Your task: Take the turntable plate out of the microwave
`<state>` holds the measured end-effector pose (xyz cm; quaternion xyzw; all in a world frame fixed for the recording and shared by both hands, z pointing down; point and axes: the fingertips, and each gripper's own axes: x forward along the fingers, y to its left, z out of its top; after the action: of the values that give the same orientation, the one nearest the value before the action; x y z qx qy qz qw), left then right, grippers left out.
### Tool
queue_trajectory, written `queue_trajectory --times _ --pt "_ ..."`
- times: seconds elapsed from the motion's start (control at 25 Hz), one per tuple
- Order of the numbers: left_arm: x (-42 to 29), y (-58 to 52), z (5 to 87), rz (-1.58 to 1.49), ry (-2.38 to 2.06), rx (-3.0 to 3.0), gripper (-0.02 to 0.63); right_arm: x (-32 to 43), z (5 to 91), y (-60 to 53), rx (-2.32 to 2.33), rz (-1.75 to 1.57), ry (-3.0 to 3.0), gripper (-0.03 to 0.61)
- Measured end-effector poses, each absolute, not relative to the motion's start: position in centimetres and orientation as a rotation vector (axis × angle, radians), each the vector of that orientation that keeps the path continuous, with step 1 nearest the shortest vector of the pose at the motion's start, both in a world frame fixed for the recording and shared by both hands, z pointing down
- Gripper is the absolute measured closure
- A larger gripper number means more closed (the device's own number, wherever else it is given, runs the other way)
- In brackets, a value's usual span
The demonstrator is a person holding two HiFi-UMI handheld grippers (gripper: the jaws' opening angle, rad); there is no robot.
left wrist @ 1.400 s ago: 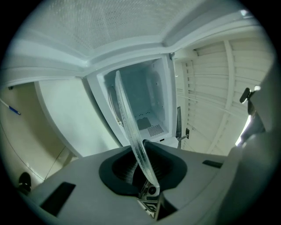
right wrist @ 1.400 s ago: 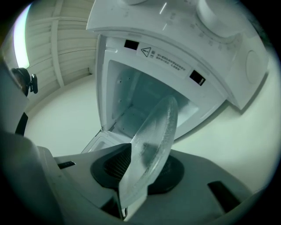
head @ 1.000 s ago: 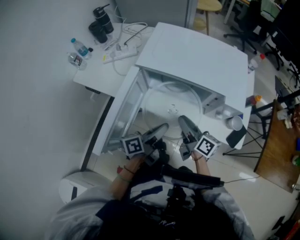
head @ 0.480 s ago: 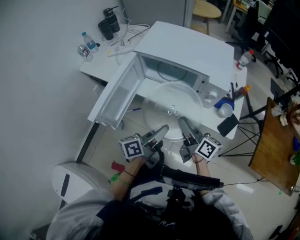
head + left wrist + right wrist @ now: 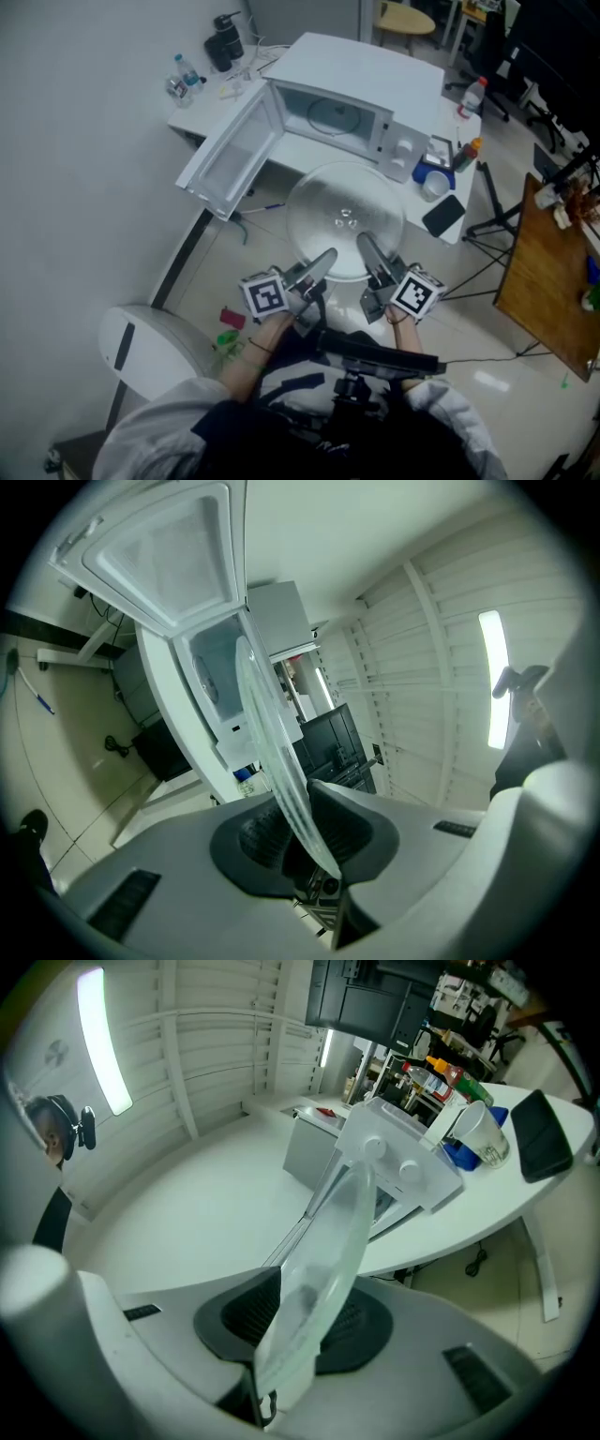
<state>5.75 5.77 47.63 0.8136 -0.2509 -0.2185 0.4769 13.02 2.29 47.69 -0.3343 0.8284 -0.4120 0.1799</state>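
While the microwave [image 5: 361, 84] sits on the white surface [image 5: 202, 117] with its door [image 5: 230, 155] swung wide to the left, the glass turntable plate [image 5: 345, 217] is outside the cavity. It is held in the air in front of the surface's near edge, roughly level, with the floor showing below it.

The left gripper [image 5: 319, 264] is clamped on the near rim of the plate. In the left gripper view its dark ribbed pads press either side of the clear glass [image 5: 272, 752], with only the thin rim between the narrow jaws of the gripper [image 5: 305, 832].

The right gripper [image 5: 368, 246] grips the same near rim just beside the left one. In the right gripper view the plate [image 5: 323, 1279] stands edge-on between its pads [image 5: 300, 1321], which are pinched onto it.

A water bottle [image 5: 181, 75] stands near the surface's far left corner. A cup [image 5: 434, 185] and a flat black item [image 5: 442, 215] lie toward the right edge, beside the microwave's knob panel.
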Motion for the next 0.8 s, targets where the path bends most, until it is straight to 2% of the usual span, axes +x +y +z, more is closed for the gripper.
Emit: queue_trajectory --times 0.8 --pt "4.5 12.1 45.5 -0.515 -0.655 2.035 0.557 11.7 45.7 8.5 -0.858 -1.139 2.316 0.483"
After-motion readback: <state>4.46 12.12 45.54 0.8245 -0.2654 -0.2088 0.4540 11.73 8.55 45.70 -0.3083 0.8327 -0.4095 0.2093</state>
